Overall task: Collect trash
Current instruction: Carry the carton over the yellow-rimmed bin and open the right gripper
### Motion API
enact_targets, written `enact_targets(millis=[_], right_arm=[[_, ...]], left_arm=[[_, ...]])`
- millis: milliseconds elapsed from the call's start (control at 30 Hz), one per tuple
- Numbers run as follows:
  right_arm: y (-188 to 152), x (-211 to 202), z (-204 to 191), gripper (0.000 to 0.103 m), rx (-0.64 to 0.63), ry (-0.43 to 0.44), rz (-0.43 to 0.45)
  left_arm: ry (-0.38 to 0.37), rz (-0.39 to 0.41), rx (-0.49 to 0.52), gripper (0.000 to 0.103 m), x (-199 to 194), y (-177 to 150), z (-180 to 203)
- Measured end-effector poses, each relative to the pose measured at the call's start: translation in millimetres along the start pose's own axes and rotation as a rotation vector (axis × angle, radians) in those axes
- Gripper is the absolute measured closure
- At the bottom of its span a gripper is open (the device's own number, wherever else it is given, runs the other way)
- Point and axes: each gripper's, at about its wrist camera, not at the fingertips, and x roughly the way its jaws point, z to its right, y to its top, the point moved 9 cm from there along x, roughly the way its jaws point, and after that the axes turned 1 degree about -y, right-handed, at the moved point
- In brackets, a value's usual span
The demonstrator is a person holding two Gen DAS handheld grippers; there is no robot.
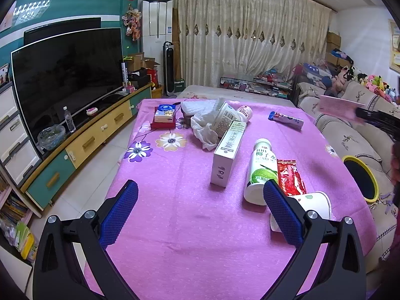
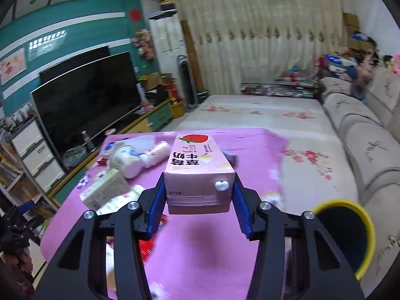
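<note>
Right wrist view: the right gripper (image 2: 198, 195) is clamped on a pink milk carton (image 2: 197, 172), which is held level above the pink tablecloth (image 2: 200, 262). A yellow-rimmed bin (image 2: 367, 227) is seen just to the right, beside the sofa (image 2: 375, 150).

The step in hand is judged to be the carry to the bin. The carton should be kept level, brought fully over the dark opening and released only once the rim is cleared; a sideways swing against the rim is to be avoided.

Left wrist view: the left gripper (image 1: 200, 212) is held with its fingers wide apart and nothing between them, above the cloth. A coconut drink bottle (image 1: 261, 170), a red sachet (image 1: 290, 177), a paper cup (image 1: 312, 205) and a white box (image 1: 227, 152) are noted lying near it.

Writing: "草莓牛奶" and "≥90%" are read on the carton, with a strawberry picture; "100" and "椰子水" on the bottle; "茶小罐" appears on the box, uncertainly. Other labels are too small to read.
</note>
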Motion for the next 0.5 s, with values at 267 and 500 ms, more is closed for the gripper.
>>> enact_targets(millis=[267, 500], right_arm=[[-47.8, -41.3, 127.7, 0.056, 0.170, -0.235, -0.038], [-126.3, -12.4, 205.7, 0.056, 0.250, -0.387, -0.212]], left_arm=[[-0.021, -0.005, 0.026, 0.004, -0.6, -2.5, 16.0], [-0.048, -0.016, 0.058, 0.004, 1.3, -5.0, 37.8]])
